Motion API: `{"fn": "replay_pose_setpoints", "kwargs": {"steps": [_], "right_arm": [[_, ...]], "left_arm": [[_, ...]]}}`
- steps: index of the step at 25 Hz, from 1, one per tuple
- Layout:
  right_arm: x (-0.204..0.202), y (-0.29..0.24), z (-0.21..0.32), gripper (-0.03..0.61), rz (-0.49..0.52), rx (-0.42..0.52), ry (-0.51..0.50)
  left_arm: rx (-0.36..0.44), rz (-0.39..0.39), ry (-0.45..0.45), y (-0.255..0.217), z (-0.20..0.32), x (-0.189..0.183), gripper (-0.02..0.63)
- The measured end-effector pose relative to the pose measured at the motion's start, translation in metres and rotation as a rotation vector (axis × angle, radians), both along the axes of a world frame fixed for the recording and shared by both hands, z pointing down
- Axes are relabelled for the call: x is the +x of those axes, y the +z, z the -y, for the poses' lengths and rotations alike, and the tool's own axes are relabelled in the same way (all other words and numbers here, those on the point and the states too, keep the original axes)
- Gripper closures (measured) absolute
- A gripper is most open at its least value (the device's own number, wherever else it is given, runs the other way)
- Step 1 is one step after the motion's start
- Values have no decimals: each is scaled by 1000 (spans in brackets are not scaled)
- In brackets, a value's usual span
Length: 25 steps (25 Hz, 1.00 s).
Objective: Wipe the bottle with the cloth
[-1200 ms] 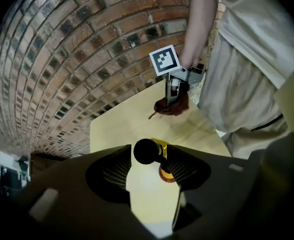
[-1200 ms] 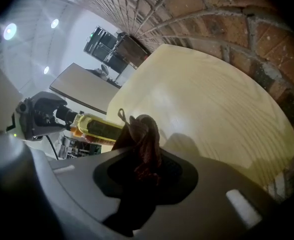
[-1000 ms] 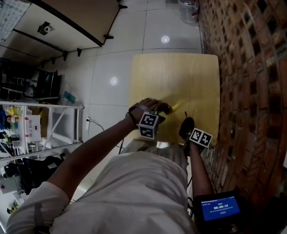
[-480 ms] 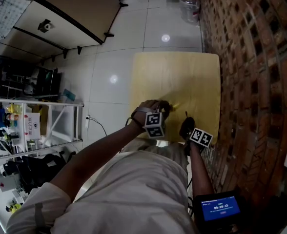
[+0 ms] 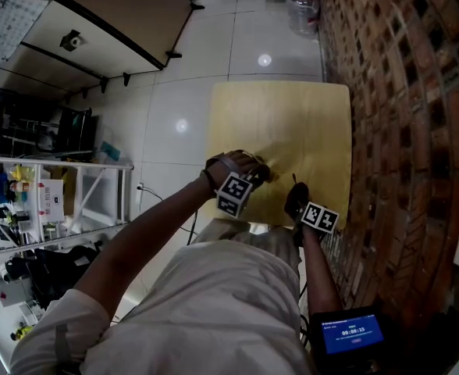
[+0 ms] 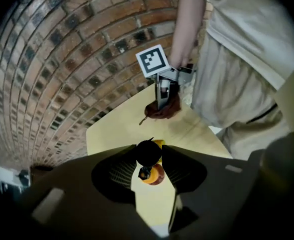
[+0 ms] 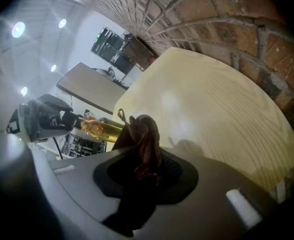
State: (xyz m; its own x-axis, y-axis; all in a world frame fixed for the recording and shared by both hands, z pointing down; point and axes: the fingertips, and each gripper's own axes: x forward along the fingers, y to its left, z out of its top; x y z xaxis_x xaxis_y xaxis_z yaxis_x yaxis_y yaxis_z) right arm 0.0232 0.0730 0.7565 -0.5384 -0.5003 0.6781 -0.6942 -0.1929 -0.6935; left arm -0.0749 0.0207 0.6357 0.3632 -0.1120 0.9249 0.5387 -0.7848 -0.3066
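Evidently, jaws of the left gripper (image 6: 148, 154) had just closed on the bottle (image 6: 156, 175) cap; the right gripper (image 7: 143, 158) pinched the brown cloth (image 7: 145, 134); wiping remained.

Matt wood table (image 5: 292, 123), rough brick wall (image 5: 401, 92), glossy bottle (image 7: 104, 129), soft cloth (image 7: 144, 144).

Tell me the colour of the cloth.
The cloth is dark reddish-brown, clearest in the right gripper view.
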Motion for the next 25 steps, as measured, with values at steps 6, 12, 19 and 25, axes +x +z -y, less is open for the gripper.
{"fn": "replay_pose_setpoints", "kwargs": {"steps": [6,12,19,25], "right_arm": [[-4,-13,18,494,0,40,-21],[-7,-13,22,494,11,36,-12],[-8,-5,14,494,24,0,6],[-13,-1,16,494,33,-11,0]], "left_arm": [[141,53,190,3,4,-8,426],[40,-11,-16,0,2,-1,342],[-19,-155,-658,-19,24,-6,277],[-230,-180,-1180,-16,27,-28,273]]}}
